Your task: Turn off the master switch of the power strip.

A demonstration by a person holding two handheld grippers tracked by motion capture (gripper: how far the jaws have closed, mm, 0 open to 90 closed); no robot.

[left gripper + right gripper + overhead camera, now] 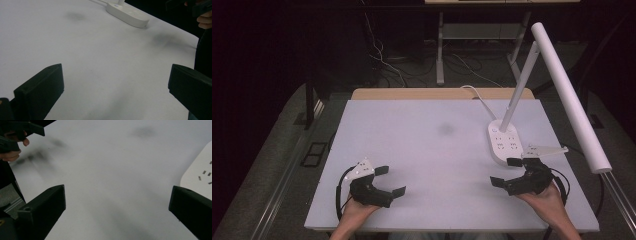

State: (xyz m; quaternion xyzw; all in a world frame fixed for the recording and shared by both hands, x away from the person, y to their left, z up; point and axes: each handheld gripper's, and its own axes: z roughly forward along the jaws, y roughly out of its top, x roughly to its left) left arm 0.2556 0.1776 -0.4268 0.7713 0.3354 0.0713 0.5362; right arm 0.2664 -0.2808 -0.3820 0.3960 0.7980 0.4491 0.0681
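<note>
While both rest low over the table, the left tool and right tool gape wide, holding nothing; a power strip lies just beyond the right tool.

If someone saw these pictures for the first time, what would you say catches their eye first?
Most striking is the white desk lamp, whose long tube head slants over the table's right edge, rising from a white power strip base at the right of the white table. Next come the two black tongs, left and right, held open near the front edge, with nothing between their jaws.
</note>
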